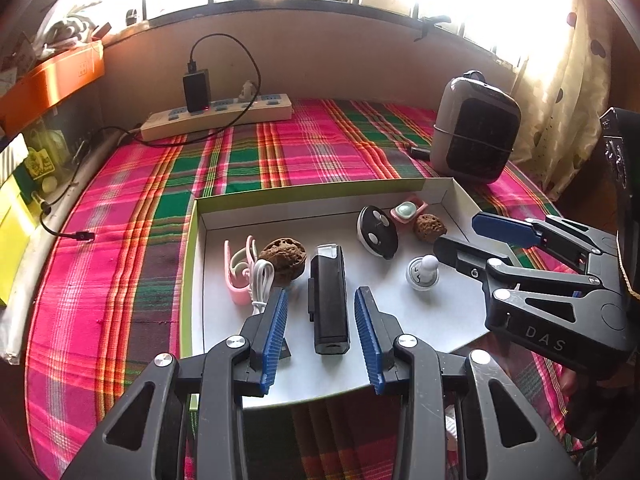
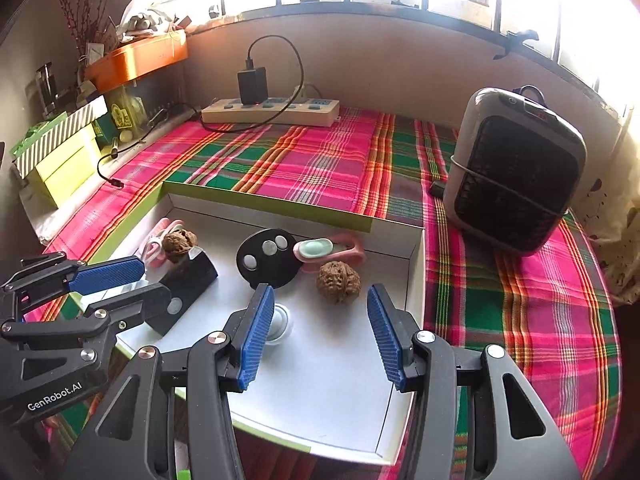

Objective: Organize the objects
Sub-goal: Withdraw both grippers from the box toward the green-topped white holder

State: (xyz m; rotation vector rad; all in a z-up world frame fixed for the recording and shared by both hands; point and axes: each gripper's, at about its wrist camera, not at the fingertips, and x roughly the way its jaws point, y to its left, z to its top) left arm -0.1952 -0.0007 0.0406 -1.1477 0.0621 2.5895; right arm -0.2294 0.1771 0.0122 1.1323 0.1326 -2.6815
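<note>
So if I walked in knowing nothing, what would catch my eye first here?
Probably the loud pink, green and orange plaid cloth covering the table. On it sits a shallow white box with green sides holding small things: a black rectangular device, two wrinkled brown walnuts, a round black remote with grey buttons. Two black grippers with blue pads, left gripper and right gripper, hover open over the box.

Tray (image 2: 396, 236) crowded; cloth (image 2: 312, 168) beyond lies free
</note>
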